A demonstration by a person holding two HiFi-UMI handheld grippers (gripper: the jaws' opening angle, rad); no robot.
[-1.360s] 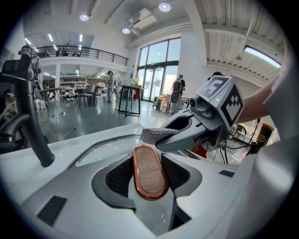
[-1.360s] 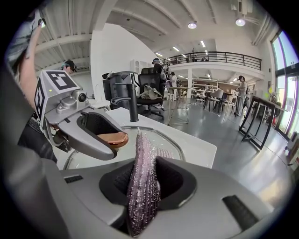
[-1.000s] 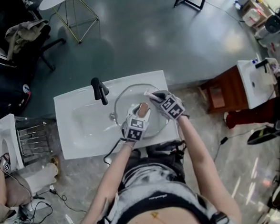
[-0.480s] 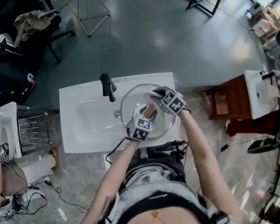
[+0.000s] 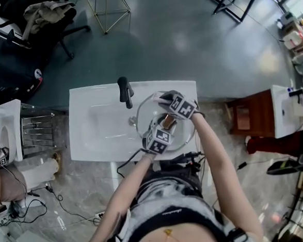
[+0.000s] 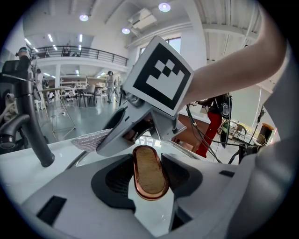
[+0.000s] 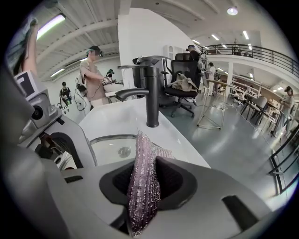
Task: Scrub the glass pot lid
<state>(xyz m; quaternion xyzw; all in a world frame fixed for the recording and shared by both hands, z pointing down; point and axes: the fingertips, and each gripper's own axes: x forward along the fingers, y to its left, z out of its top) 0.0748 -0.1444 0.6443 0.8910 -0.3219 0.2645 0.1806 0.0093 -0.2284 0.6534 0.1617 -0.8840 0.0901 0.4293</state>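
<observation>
Left gripper (image 6: pixel 148 158): we see its fingers set wide and clamped on either side of the oval, copper-rimmed handle (image 6: pixel 149 179) of the lid.
Right gripper (image 7: pixel 145 168): its fingers are pressed together on a folded silvery scrub cloth (image 7: pixel 140 191), which sticks out past their tips.
Glass lid (image 5: pixel 180 134): we hold it by the handle over the white sink (image 5: pixel 91 134), just beside the black faucet (image 5: pixel 125 92).
Cloth and lid: the cloth reaches the lid's far rim; we cannot tell whether it touches.
</observation>
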